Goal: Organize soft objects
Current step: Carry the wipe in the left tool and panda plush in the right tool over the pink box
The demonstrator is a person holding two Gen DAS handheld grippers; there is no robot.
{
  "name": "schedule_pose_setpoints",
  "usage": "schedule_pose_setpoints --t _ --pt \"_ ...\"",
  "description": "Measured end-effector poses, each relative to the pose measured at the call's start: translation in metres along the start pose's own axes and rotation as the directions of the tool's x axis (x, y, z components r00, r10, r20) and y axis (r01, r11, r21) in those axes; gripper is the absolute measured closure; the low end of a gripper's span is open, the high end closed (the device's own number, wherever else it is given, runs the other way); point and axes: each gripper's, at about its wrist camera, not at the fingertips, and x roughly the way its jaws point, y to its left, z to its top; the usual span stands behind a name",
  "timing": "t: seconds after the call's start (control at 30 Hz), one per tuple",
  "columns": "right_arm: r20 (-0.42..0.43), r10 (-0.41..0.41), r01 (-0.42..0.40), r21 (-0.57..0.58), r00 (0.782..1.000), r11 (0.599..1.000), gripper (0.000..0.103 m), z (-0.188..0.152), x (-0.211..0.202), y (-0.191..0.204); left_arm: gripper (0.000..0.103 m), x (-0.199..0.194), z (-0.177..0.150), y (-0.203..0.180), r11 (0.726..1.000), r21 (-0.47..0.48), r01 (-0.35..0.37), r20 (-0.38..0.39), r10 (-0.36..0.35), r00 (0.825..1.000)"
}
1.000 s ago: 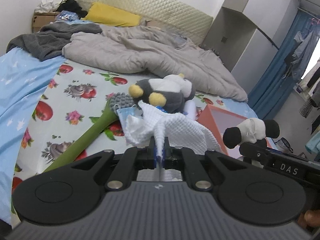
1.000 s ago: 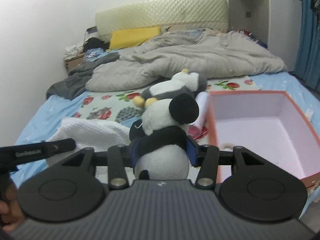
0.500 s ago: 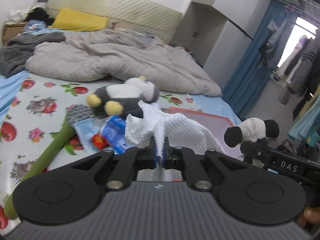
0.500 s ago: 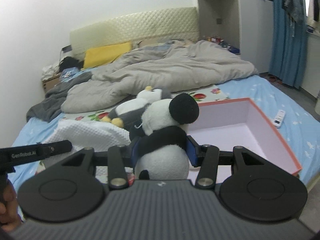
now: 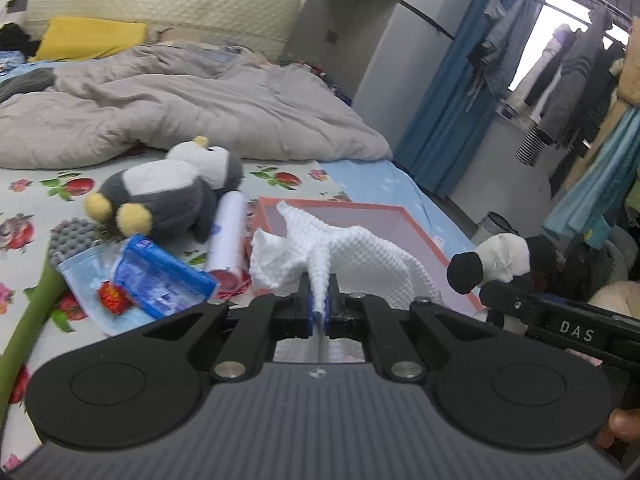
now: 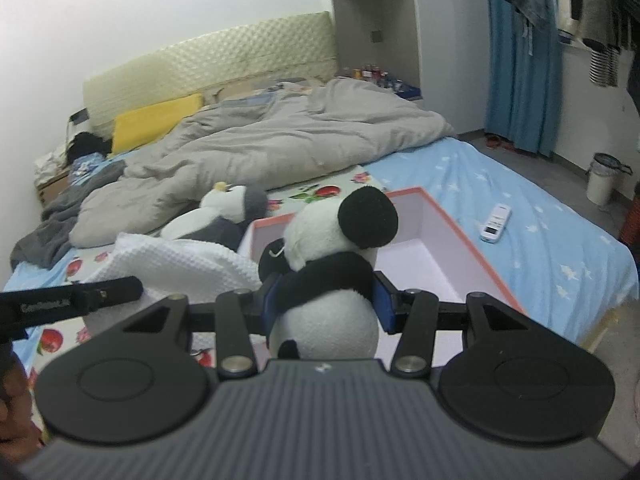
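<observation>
My left gripper (image 5: 319,312) is shut on a white waffle-weave towel (image 5: 352,252), held above the near-left edge of the open pink box (image 5: 416,224). My right gripper (image 6: 326,300) is shut on a black-and-white panda plush (image 6: 332,256), held over the box (image 6: 460,236). The panda also shows at the right of the left wrist view (image 5: 500,260), and the towel at the left of the right wrist view (image 6: 172,264). A grey penguin plush (image 5: 168,192) lies on the fruit-print sheet left of the box.
Beside the penguin lie a white roll (image 5: 228,236), a blue packet (image 5: 160,280), a face mask (image 5: 80,276) and a green-handled brush (image 5: 36,308). A grey duvet (image 6: 260,148) covers the far bed. A white remote (image 6: 496,223) lies right of the box.
Both grippers have swung to the right and lifted, carrying the towel and the panda toward and over the pink box. Both grips stay the same.
</observation>
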Motion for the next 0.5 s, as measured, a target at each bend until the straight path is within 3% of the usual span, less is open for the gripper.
schedule_pose_setpoints --t 0.23,0.5 --pt "-0.055 -0.016 0.017 0.029 0.998 0.999 0.053 -0.001 0.02 -0.017 0.097 0.033 0.01 -0.011 0.999 0.036 0.025 -0.058 -0.022 0.998" --pt "-0.185 -0.033 0.043 0.051 0.982 0.998 0.053 -0.009 0.069 -0.032 0.097 0.094 0.015 -0.013 0.999 0.049 0.023 -0.194 -0.013 0.981"
